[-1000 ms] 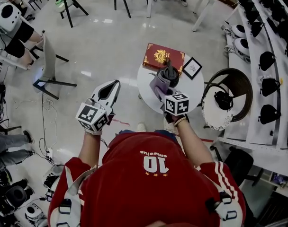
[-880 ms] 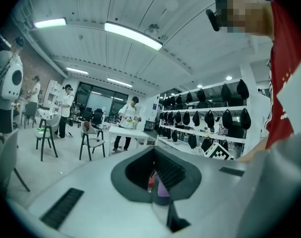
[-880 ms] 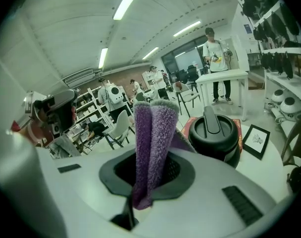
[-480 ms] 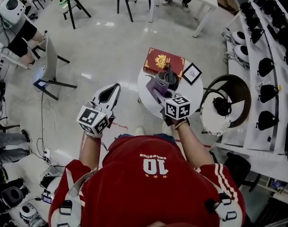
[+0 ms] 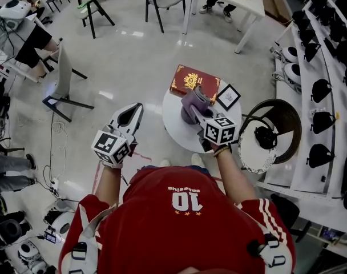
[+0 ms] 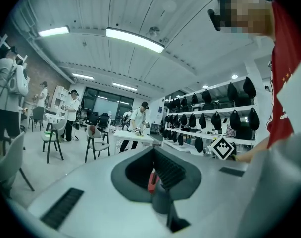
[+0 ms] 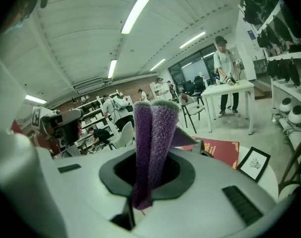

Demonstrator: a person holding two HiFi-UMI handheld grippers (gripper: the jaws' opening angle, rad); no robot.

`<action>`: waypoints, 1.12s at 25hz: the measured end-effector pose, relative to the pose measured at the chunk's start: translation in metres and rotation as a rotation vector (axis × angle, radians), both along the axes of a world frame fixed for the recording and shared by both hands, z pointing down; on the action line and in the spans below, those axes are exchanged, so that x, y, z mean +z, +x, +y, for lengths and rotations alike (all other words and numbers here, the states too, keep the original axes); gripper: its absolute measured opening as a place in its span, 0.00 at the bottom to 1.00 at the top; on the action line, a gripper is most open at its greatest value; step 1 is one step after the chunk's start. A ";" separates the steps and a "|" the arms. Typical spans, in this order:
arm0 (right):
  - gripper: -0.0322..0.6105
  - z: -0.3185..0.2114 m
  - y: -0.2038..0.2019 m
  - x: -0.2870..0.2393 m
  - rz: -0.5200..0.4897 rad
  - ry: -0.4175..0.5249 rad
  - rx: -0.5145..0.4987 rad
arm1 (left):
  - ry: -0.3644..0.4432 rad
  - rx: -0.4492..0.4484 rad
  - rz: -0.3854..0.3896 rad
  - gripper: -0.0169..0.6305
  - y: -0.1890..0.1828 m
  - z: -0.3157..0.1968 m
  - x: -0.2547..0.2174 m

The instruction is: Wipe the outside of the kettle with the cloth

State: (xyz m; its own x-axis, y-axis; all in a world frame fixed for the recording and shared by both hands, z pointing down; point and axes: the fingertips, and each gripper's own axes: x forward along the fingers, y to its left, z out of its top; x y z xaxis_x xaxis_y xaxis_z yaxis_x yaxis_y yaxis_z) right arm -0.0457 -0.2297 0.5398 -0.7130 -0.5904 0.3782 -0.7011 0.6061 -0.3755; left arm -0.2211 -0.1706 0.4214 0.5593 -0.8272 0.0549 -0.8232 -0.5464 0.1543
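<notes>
A purple cloth (image 5: 194, 104) is draped over the kettle on the small round white table (image 5: 176, 127), hiding almost all of it in the head view. My right gripper (image 5: 198, 112) is shut on the cloth and holds it against the kettle. In the right gripper view the cloth (image 7: 153, 125) stands up in two folds out of the closed jaws of my right gripper (image 7: 149, 155). My left gripper (image 5: 134, 111) hovers over the floor left of the table, shut and holding nothing. In the left gripper view my left gripper (image 6: 153, 151) points into the room.
A red book (image 5: 193, 79) and a small black picture frame (image 5: 229, 97) lie at the table's far side. A round dark chair (image 5: 274, 123) stands right of the table, shelves (image 5: 327, 67) of dark gear beyond it. A grey chair (image 5: 62, 79) stands at left.
My right gripper has drawn the cloth up over the kettle's dark top, which showed before. The left gripper has stayed about where it was.
</notes>
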 end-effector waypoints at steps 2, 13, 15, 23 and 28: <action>0.12 -0.006 0.011 -0.004 0.001 0.009 -0.007 | 0.009 -0.003 -0.006 0.04 0.012 -0.004 -0.004; 0.12 -0.047 0.089 -0.011 0.003 0.028 -0.008 | 0.017 -0.039 0.003 0.04 0.079 -0.023 -0.014; 0.12 -0.053 0.102 -0.011 -0.002 0.026 -0.007 | 0.017 -0.041 0.000 0.04 0.093 -0.027 -0.015; 0.12 -0.066 0.143 0.020 0.014 -0.020 -0.022 | 0.007 -0.065 -0.023 0.04 0.132 -0.039 -0.014; 0.12 -0.077 0.159 0.039 0.030 -0.057 -0.052 | -0.008 -0.085 -0.057 0.04 0.151 -0.039 -0.006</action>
